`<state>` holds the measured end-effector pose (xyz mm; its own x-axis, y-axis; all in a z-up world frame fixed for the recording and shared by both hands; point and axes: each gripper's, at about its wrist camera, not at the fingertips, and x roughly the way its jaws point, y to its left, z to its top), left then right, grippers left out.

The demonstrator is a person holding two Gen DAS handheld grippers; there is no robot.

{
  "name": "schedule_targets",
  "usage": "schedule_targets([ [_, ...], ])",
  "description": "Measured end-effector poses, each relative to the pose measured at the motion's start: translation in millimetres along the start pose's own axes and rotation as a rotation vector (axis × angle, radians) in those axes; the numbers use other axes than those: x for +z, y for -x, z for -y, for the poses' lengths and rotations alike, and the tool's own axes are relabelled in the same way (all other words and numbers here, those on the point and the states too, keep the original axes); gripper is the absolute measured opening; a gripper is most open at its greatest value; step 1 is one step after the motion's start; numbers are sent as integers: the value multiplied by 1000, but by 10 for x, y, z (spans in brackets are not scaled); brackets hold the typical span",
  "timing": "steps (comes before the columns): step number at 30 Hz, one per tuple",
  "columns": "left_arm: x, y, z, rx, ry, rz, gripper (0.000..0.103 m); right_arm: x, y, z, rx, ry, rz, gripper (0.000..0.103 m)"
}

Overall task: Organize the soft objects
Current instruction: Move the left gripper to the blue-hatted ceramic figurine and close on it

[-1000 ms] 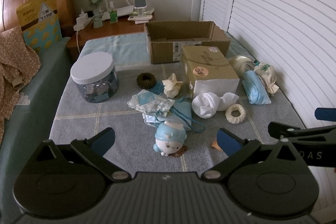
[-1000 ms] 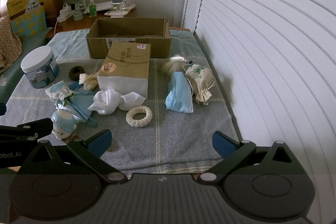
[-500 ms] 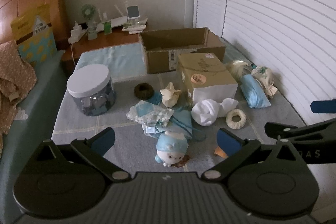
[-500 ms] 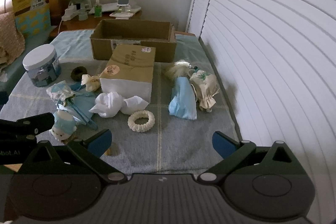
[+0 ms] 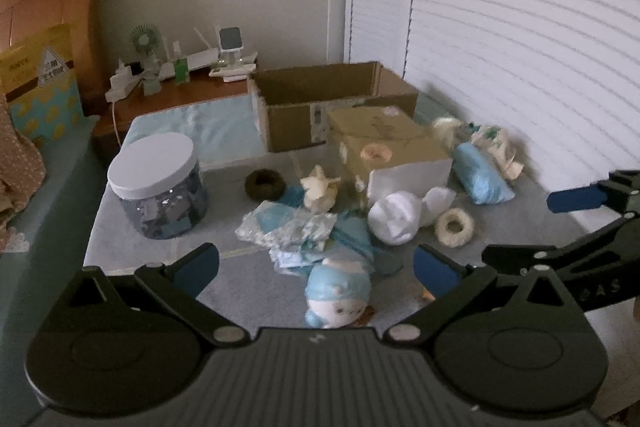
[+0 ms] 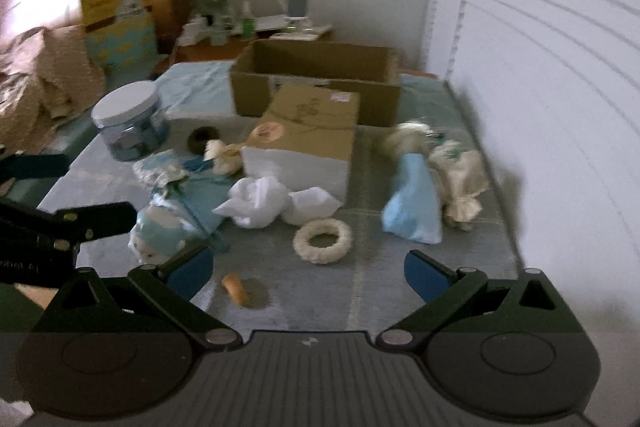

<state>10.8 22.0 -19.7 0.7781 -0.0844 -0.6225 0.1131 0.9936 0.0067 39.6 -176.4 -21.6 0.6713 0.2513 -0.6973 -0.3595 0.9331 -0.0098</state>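
Observation:
Soft things lie scattered on a grey-blue mat (image 5: 248, 291): a blue and white plush doll (image 5: 338, 293) (image 6: 158, 233), a white cloth (image 5: 394, 215) (image 6: 262, 201), a cream scrunchie (image 5: 454, 227) (image 6: 322, 241), a dark scrunchie (image 5: 264, 183), a light blue pouch (image 5: 480, 179) (image 6: 414, 203), a cream drawstring bag (image 6: 460, 175) and crumpled blue wrappers (image 5: 288, 231). An open cardboard box (image 5: 332, 103) (image 6: 316, 81) stands behind. My left gripper (image 5: 316, 267) is open just above the doll. My right gripper (image 6: 306, 273) is open over the mat, near the cream scrunchie.
A closed tan and white box (image 5: 388, 155) sits mid-mat. A jar with a white lid (image 5: 158, 183) stands at the left. A nightstand with a fan and gadgets (image 5: 180, 75) is behind. White louvred doors (image 5: 520, 47) run along the right. A small orange piece (image 6: 234, 289) lies on the mat.
Both grippers have drawn back and tilted up, so the objects sit lower in view. The right view has swung to the left. Nothing on the mat has moved.

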Motion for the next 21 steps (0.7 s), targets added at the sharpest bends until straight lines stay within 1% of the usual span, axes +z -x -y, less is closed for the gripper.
schedule_targets([
  [2,-47,-49,-14,9,-18,-10,102,-35,-64,-32,14,28,-4,103],
  [4,-108,-101,-33,1,-27,-24,102,-67,-125,-55,35,48,-16,103],
  [9,-237,-209,-114,-25,-14,-61,102,-125,-237,-112,82,79,-21,102],
  [18,-338,-344,-202,-33,-7,-90,102,-195,-489,-202,81,113,-79,95],
  [21,-355,-386,-216,-36,-3,-102,102,-194,-551,-237,75,122,-90,95],
])
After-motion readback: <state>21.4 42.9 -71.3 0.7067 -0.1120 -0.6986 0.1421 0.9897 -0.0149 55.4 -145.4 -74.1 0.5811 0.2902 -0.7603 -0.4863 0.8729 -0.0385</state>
